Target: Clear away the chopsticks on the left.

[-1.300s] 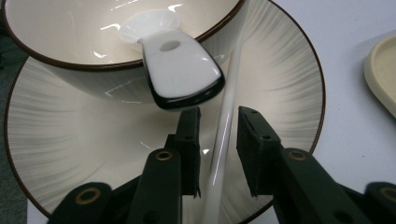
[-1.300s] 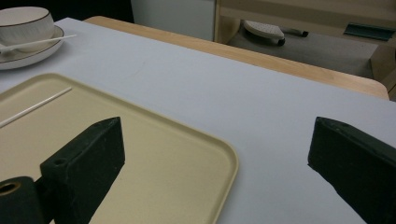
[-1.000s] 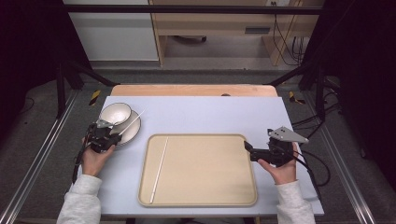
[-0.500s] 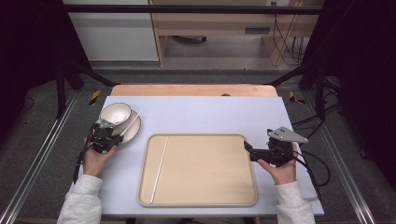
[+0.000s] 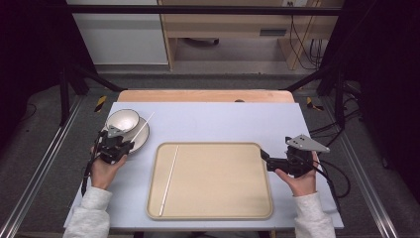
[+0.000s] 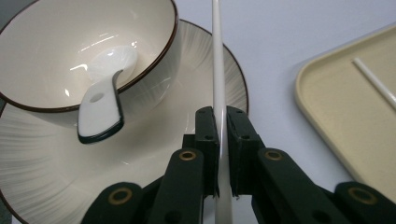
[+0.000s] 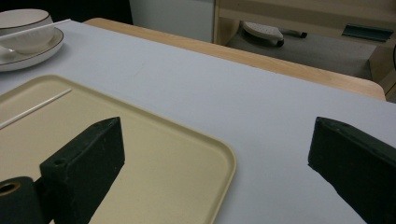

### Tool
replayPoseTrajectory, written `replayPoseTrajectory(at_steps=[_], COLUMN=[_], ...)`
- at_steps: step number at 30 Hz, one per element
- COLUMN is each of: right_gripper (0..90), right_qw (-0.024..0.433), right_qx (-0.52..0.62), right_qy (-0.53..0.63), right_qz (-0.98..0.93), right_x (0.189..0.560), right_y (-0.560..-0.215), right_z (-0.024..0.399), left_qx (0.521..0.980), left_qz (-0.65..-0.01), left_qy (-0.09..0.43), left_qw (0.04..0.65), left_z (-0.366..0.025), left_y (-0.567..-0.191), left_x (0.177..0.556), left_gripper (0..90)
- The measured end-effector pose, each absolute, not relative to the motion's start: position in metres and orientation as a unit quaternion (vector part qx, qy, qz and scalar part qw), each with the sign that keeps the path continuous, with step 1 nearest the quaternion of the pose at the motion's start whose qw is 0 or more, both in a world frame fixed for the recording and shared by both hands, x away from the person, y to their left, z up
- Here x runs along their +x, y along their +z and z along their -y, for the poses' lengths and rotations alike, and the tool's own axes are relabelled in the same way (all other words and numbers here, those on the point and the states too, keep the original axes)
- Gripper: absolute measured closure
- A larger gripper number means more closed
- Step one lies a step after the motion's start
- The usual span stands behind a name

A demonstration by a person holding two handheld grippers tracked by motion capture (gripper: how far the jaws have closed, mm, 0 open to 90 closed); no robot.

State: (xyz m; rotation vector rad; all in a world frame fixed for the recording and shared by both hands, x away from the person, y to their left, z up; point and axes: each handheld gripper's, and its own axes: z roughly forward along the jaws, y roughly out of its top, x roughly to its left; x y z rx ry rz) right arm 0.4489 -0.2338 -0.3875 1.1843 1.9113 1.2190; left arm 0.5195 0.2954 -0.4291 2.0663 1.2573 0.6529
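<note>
Table (image 5: 218, 121): a pale lavender-grey surface with a strip of bare wood along its far edge, carrying every item listed below.

Tray (image 5: 218, 208): a cream rectangle with rounded corners and a raised rim. It lies between the two grippers; its right rim sits just beside the right gripper's jaws, and its left rim is near the left gripper but apart from it. In the right gripper view the tray (image 7: 154, 158) passes under the nearer jaw.

Plate (image 5: 141, 140): white with fine radial lines, lying directly beyond and beneath the left gripper.

Bowl (image 5: 123, 120): white with a dark rim, standing on the plate, beyond the left gripper's tips and to their left in the left gripper view.

Left gripper (image 5: 124, 145): held in the person's left hand (image 5: 104, 171) over the near edge of the plate. Its jaws are clamped on a thin white chopstick (image 6: 218, 84). In the left gripper view the pads press the stick from both sides, and it runs on between them up over the plate.

Right gripper (image 5: 266, 158): held in the person's right hand (image 5: 299, 181) at the tray's right rim, pointing towards the tray. Its jaws stand wide apart with nothing between them.

Spoon (image 6: 105, 91): white ceramic with a dark edge, its scoop lying in the bowl and its handle leaning over the rim towards the left gripper.

Second chopstick (image 5: 169, 179): white, lying lengthwise on the left part of the tray, well apart from the right gripper.
</note>
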Motion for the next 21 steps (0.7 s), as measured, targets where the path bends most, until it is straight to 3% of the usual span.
replayPoseTrajectory(at_steps=[21], right_gripper=[3.8], right_qw=[0.293], right_qx=[0.446], right_qy=[0.464], right_qz=[-0.707], right_x=[0.446], right_y=[-0.382], right_z=[0.240], left_qx=[0.769], left_qz=[-0.466], left_qy=[0.271], left_qw=[0.343], left_z=[-0.244], left_y=[-0.410], left_x=[0.469], left_gripper=[84.4])
